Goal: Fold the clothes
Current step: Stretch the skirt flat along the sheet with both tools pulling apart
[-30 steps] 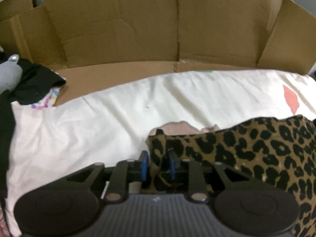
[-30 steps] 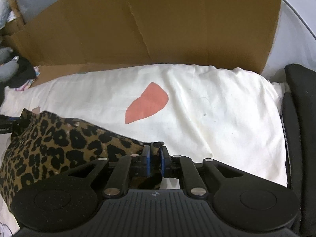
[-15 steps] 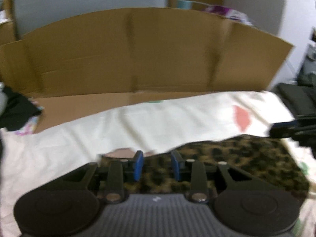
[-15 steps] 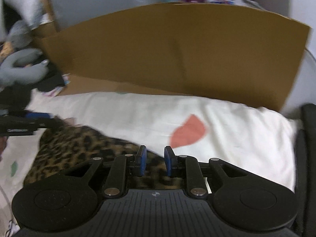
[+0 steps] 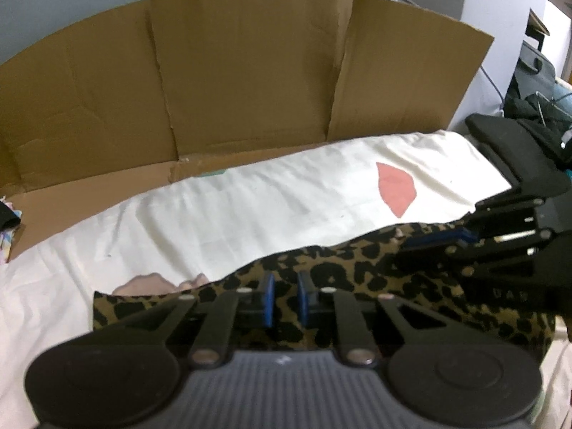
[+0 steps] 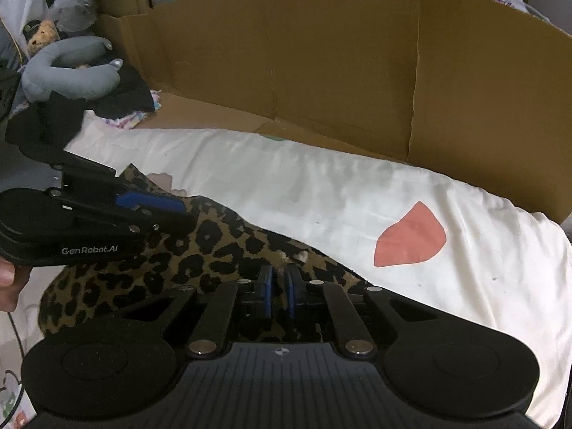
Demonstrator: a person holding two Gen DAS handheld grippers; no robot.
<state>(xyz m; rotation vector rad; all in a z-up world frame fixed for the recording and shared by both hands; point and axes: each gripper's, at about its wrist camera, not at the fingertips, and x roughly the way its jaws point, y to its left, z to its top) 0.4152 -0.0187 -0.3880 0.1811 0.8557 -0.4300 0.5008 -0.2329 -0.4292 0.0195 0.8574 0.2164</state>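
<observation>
Left wrist view takes in a tall brown corrugated cardboard wall (image 5: 250, 71) bent around the back of a bed, where a cream cotton sheet printed with a coral petal shape (image 5: 286, 200) serves as the folding surface. Across the near half of that sheet lies the leopard-print fabric garment (image 5: 357, 271), a long rumpled band running from the left gripper (image 5: 285, 296) to the right gripper (image 5: 432, 241). To the far left, in the right wrist view, a grey plush toy (image 6: 71, 71) sits on a heap of dark clothes (image 6: 118, 100), well apart from the work.

Both pairs of blue pads have just been narrowing, and each now stands with leopard cloth between them. Left and right alike look to be gripping the garment's far edge, though the pads' contact is not sharp in either view.

By the look of it, the fold is mid-way, the held edge being carried across. Next comes laying that edge down squarely over the rest of the garment, both ends kept level, before letting go.
</observation>
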